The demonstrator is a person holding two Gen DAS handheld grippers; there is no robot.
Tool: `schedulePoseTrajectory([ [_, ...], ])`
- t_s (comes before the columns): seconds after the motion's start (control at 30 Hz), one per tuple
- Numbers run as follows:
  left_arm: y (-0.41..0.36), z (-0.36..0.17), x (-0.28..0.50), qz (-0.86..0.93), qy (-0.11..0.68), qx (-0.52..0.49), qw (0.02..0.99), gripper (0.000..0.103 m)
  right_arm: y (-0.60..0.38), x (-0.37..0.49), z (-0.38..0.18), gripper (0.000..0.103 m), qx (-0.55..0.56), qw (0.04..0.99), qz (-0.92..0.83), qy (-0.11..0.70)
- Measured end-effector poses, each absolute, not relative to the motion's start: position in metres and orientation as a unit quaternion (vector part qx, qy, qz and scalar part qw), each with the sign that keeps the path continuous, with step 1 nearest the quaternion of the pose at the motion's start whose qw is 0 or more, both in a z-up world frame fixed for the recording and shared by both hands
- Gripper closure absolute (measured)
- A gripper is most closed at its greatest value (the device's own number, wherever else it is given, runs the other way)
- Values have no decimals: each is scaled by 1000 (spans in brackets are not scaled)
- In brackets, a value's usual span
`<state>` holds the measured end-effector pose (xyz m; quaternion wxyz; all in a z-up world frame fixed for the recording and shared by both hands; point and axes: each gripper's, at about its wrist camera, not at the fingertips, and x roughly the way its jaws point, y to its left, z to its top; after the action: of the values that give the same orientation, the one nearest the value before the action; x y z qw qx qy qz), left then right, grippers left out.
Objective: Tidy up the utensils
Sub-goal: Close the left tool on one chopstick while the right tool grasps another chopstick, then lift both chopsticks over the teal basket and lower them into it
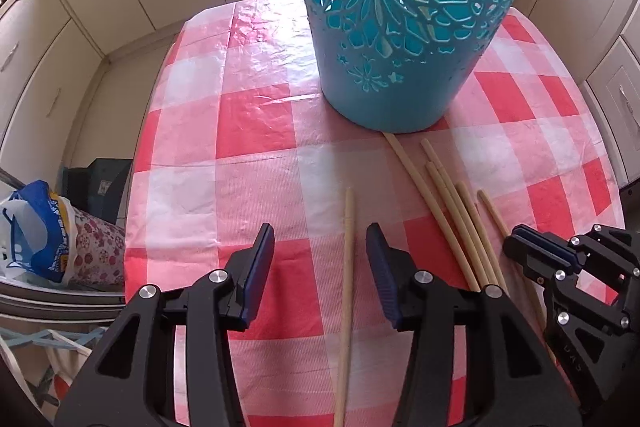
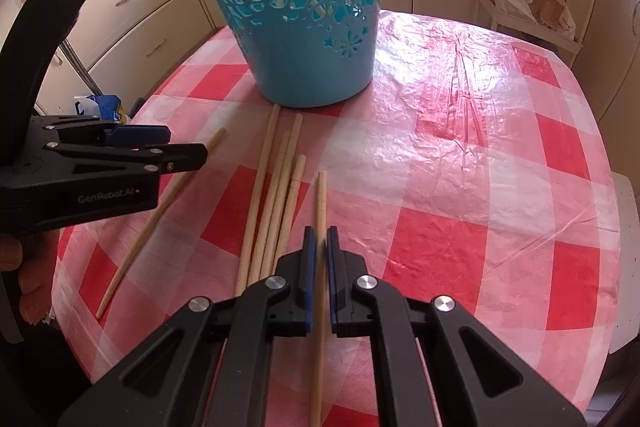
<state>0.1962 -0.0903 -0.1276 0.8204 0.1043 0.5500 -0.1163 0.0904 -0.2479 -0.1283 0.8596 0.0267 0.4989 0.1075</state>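
six thin wooden chopsticks are lying on the shiny red-and-white checked cloth. the right gripper is closing tight on one chopstick. the left gripper is sitting wide open around another stick. a holey blue plastic basket is standing ahead.

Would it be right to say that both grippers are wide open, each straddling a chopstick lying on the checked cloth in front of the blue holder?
Not quite. Only the left gripper is wide open over its chopstick. The right wrist view shows the right gripper nearly shut around its chopstick. Both chopsticks do lie on the checked cloth before the blue holder.
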Motion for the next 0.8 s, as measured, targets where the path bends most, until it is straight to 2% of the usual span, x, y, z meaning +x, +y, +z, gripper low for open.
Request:
schedulePoseTrajectory([
  [0.07,-93,-134,199,-122,550,100,820,62,-242,90,-128,97,3,861,105,497],
  [0.1,-99,-135,200,-126,546,101,822,73,-239,89,-128,97,-11,862,103,496],
  [0.13,-101,-135,199,-133,543,108,822,98,-238,89,-127,97,-13,862,102,496],
  [0.27,-101,-131,195,-141,540,100,824,98,-259,91,-125,97,65,858,112,496],
  [0.4,-83,-97,187,-148,502,52,850,98,-292,88,-111,97,170,860,114,468],
  [0.57,-47,-43,179,-151,418,-22,895,98,-315,80,-91,97,251,867,125,412],
  [0.8,-20,21,168,-166,273,-123,940,98,-320,72,-60,97,273,889,129,344],
])
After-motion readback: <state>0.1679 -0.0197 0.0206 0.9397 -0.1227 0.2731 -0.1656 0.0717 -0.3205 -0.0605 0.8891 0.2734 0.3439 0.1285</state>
